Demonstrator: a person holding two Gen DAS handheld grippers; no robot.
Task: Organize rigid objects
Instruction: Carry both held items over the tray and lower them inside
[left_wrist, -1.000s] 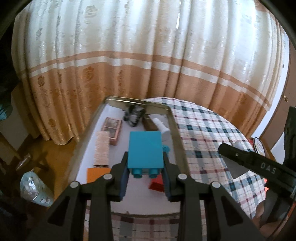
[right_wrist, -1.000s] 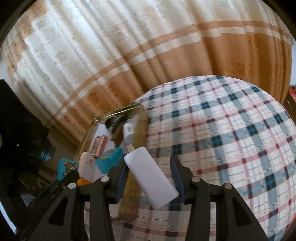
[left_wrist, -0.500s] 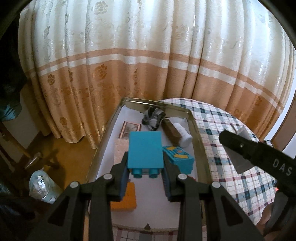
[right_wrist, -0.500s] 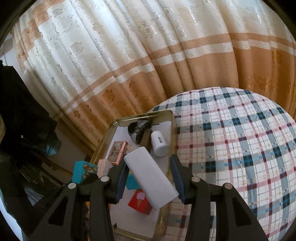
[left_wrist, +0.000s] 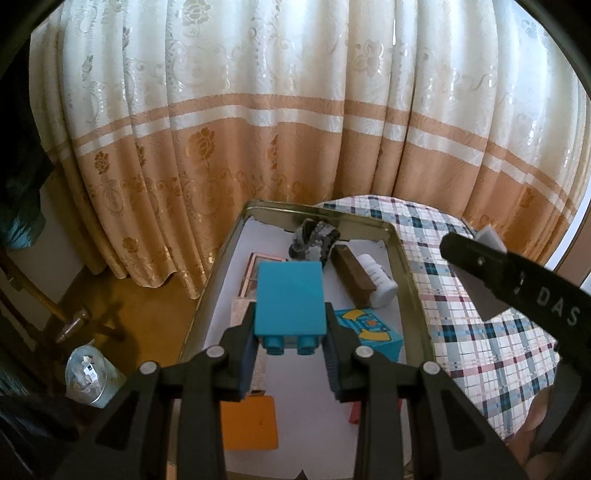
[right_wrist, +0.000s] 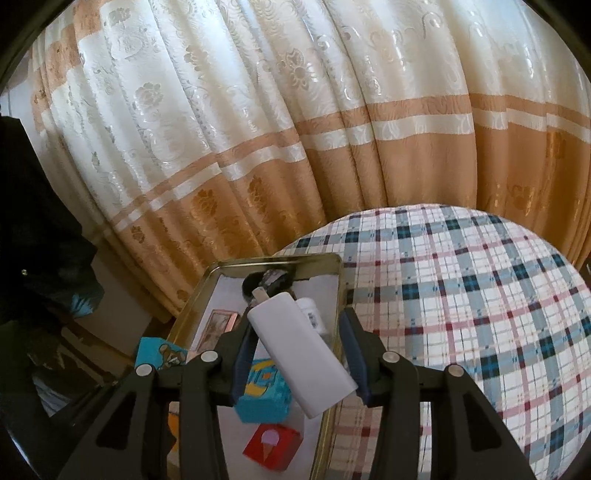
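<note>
Plaid tablecloth, gold tray, cream-tan curtain behind.

Cream-and-tan floral curtain (backlit) hangs behind a plaid tablecloth.

Blue block is held above gold tray; white bar is held tilted above tray edge.
</note>
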